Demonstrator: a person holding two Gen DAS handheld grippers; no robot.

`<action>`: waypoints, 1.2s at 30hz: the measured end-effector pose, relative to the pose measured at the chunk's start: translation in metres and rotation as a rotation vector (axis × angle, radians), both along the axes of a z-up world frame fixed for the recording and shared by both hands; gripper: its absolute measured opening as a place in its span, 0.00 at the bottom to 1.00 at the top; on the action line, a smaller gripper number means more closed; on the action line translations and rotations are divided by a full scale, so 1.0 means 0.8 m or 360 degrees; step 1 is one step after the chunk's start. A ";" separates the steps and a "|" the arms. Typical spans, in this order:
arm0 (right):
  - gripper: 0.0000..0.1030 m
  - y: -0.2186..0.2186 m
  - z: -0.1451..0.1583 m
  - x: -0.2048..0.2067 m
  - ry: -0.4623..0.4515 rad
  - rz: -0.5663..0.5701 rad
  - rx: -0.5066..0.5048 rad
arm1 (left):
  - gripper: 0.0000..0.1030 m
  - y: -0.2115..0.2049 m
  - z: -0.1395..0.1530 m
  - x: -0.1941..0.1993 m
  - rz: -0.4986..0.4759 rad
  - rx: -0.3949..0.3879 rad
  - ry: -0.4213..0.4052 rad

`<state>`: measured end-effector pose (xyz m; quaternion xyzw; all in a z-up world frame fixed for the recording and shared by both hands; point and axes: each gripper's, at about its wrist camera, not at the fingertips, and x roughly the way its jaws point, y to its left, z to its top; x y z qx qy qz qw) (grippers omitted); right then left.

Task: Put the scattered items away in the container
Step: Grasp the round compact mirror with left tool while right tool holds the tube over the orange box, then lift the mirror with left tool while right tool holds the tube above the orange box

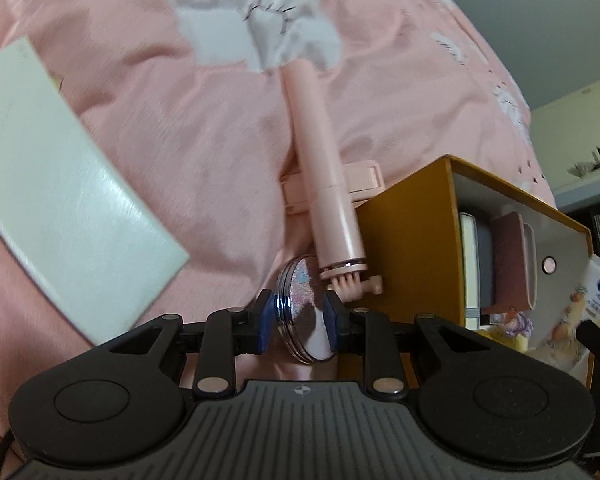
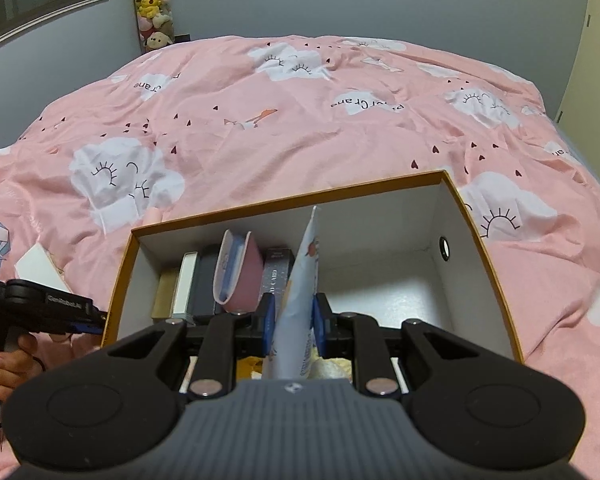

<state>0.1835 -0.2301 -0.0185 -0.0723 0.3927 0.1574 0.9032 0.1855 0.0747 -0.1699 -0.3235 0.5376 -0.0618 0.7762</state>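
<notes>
Left gripper (image 1: 300, 316): clamped on a round compact mirror (image 1: 302, 312), just outside the box's orange wall.
Right gripper (image 2: 294, 318): squeezing a pale tube (image 2: 300, 300), held upright over the box (image 2: 476, 240).
Box: on the pink duvet (image 2: 300, 128), several items standing inside at its left end.
Pink brush (image 1: 324, 184): lying on the duvet, against the box.
White card (image 1: 60, 200): on the duvet, well left.

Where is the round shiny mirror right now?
In the left wrist view, the round compact mirror is pinched in the left gripper, just outside the orange box, beside the pink brush on the bed.
</notes>
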 end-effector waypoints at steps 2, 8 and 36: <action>0.21 0.001 0.000 -0.001 -0.0005 0.0003 0.0001 | 0.30 0.005 0.000 0.002 0.0039 -0.0050 0.0015; 0.21 0.001 0.000 -0.002 -0.0010 0.0005 0.0000 | 0.30 -0.004 -0.008 -0.001 0.0062 0.0047 0.0134; 0.21 0.012 0.006 -0.008 -0.0052 0.0041 0.0013 | 0.26 -0.007 -0.009 -0.003 0.0150 -0.0060 0.0063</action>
